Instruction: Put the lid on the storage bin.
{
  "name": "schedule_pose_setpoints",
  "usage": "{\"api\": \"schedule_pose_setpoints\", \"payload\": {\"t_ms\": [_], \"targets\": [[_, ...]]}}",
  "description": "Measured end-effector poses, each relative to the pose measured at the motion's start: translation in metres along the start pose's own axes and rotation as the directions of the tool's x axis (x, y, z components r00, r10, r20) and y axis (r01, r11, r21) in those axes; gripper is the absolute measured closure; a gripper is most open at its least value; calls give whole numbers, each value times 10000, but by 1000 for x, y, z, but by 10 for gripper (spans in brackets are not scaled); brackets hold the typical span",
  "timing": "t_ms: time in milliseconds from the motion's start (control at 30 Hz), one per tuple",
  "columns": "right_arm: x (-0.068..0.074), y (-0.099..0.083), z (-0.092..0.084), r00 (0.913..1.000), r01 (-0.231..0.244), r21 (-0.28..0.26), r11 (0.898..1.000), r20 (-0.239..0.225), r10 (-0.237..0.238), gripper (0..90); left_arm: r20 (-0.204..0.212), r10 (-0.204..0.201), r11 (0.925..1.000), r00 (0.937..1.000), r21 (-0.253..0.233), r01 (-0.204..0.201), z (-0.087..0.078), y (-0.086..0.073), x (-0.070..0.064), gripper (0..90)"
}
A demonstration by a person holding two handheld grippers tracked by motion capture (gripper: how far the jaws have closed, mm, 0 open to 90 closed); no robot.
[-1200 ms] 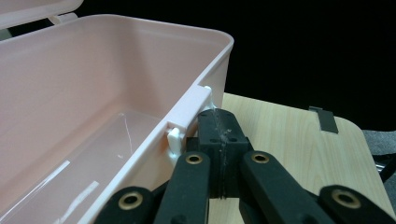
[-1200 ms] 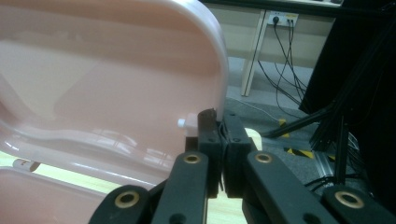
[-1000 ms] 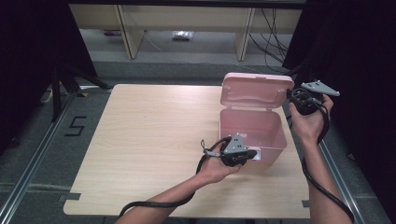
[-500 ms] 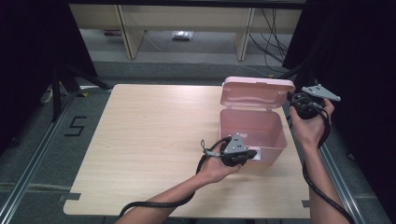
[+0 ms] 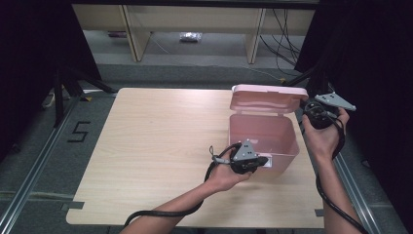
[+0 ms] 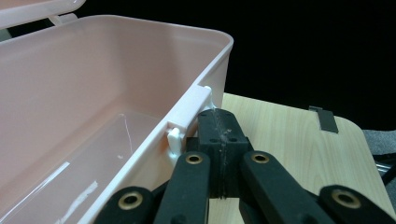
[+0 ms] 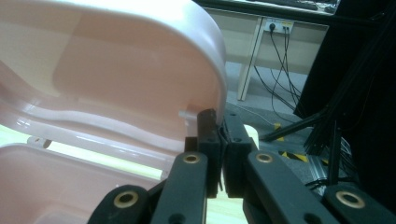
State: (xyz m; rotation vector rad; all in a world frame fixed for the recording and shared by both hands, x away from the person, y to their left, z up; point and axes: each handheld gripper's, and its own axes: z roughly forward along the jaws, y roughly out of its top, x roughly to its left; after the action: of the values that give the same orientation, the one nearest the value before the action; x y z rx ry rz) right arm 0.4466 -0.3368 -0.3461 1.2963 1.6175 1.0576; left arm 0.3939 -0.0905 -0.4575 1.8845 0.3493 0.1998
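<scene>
Box (image 5: 263,134) in pink plastic stands open on the tabletop (image 5: 146,146) between the two tongs. Left tongs (image 5: 260,161), closed tight, press against its near front wall by the latch (image 6: 187,112). Right tongs (image 5: 306,108), closed, pinch the raised lid's (image 5: 268,97) edge.

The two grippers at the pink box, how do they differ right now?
The left gripper sits low at the pink box's near front wall, by the latch tab; the right gripper is held higher, at the raised lid's right edge. The left rests near the table; the right hangs past its side. Both have their jaws shut.
</scene>
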Motion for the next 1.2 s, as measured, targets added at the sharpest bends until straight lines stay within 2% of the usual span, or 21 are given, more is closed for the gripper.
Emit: {"api": "schedule_pose_setpoints", "payload": {"t_ms": [67, 167, 233, 267, 333, 367, 467, 533, 600, 800, 867, 900, 1033, 1067, 1200], "targets": [[0, -1, -1, 10000, -40, 19, 10000, -19, 40, 890, 10, -4, 10000, 10000, 1, 4, 0, 0, 0, 899], [-1, -2, -1, 9998, 208, -48, 9998, -15, -208, 890, 12, 9, 10000, 10000, 10, -9, 0, 0, 0, 900], [1, -3, -2, 10000, 46, -53, 10000, 45, -46, 890, 8, 9, 10000, 10000, 5, -9, 0, 0, 0, 900], [0, -3, -2, 9998, 189, -72, 9998, -8, -189, 889, 3, 10, 10000, 10000, 2, -10, 0, 0, 0, 900], [1, -4, -3, 10000, 6, -37, 10000, 37, -6, 889, 12, 16, 10000, 10000, 4, -16, 0, 0, 0, 899], [0, -3, -3, 9997, 234, -22, 9997, 38, -234, 890, 10, 20, 10000, 10000, 2, -20, 0, 0, 0, 900], [2, -4, -4, 10000, -37, 24, 10000, 19, 36, 890, 20, 37, 10000, 10000, 19, -37, 0, 0, 0, 899], [1, -4, -3, 9998, 181, -99, 9998, -8, -181, 890, 19, 35, 10000, 10000, 18, -35, 0, 0, 0, 899], [2, -5, -4, 10000, 56, -99, 9999, 53, -55, 890, 18, 37, 10000, 10000, 15, -37, 0, 0, 0, 899], [1, -6, -6, 9997, 241, -119, 9996, 98, -240, 890, 22, 39, 10000, 10000, 27, -39, 0, 0, 0, 899], [3, -7, -6, 9999, -42, -60, 10000, 99, 42, 890, 20, 43, 10000, 10000, 24, -43, 0, 0, 0, 900], [2, -7, -6, 9997, 215, -97, 9997, 76, -214, 890, 13, 50, 10000, 10000, 25, -50, 0, 0, 0, 900], [2, -8, -6, 9996, 236, -196, 9995, 138, -233, 889, 14, 38, 10000, 10000, 27, -38, 0, 0, 0, 900], [3, -9, -7, 9999, 88, -171, 9998, 131, -86, 889, 15, 34, 10000, 10000, 28, -34, 0, 0, 0, 900], [2, -10, -7, 9996, 256, -220, 9994, 80, -254, 889, 15, 37, 10000, 10000, 27, -37, 0, 0, 0, 899]]}}
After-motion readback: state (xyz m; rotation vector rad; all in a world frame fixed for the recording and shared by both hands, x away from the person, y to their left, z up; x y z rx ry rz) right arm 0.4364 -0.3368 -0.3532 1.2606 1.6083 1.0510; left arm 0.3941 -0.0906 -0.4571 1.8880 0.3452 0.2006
